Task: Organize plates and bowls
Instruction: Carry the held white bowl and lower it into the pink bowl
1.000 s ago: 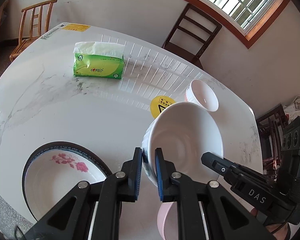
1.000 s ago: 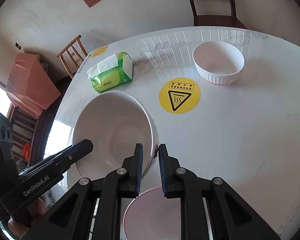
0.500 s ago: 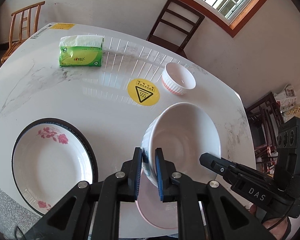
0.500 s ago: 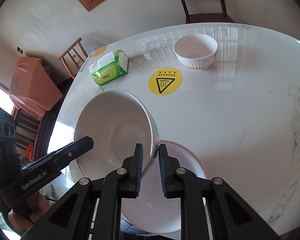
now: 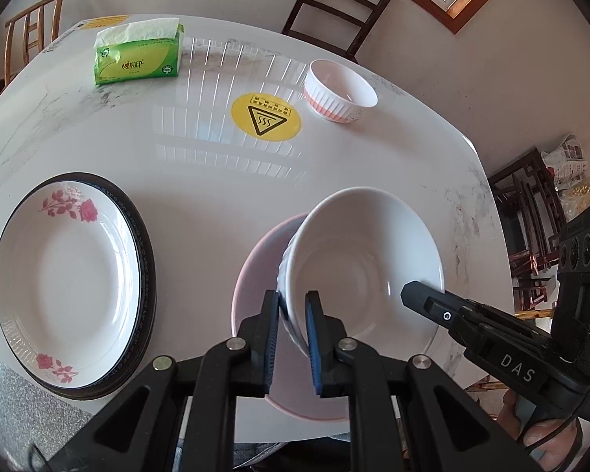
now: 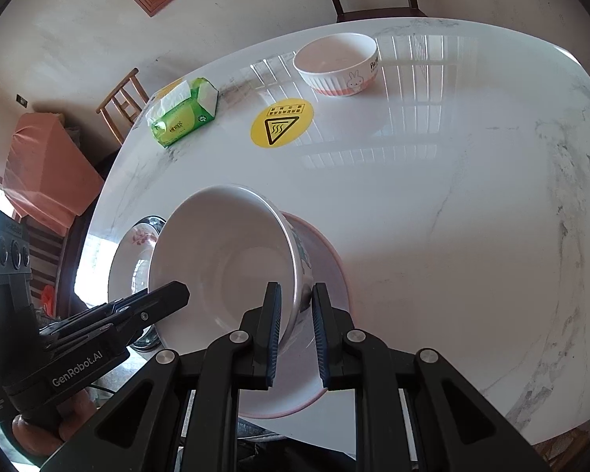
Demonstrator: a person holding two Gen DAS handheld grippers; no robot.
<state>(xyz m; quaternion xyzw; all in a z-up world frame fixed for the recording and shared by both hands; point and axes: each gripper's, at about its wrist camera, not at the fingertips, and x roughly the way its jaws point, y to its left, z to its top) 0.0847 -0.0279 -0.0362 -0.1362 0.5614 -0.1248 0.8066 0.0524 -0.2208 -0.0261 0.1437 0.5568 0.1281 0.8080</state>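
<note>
- Left wrist view: we hold the large white bowl (image 5: 362, 263) above the pink plate (image 5: 255, 275) at the near edge of the worktop (image 5: 200, 165). We judge the stacking incomplete: the bowl is tilted and not set down; the rose plate (image 5: 67, 279) and the small bowl (image 5: 340, 92) stand apart, unstacked.
- Left wrist view: the left hand-held gripper (image 5: 293, 310) is nearly closed, clamping the bowl's left rim.
- Right wrist view: the right hand-held gripper (image 6: 297, 306) is equally narrow, grasping the bowl's opposite rim, one pad inside and one outside.
</note>
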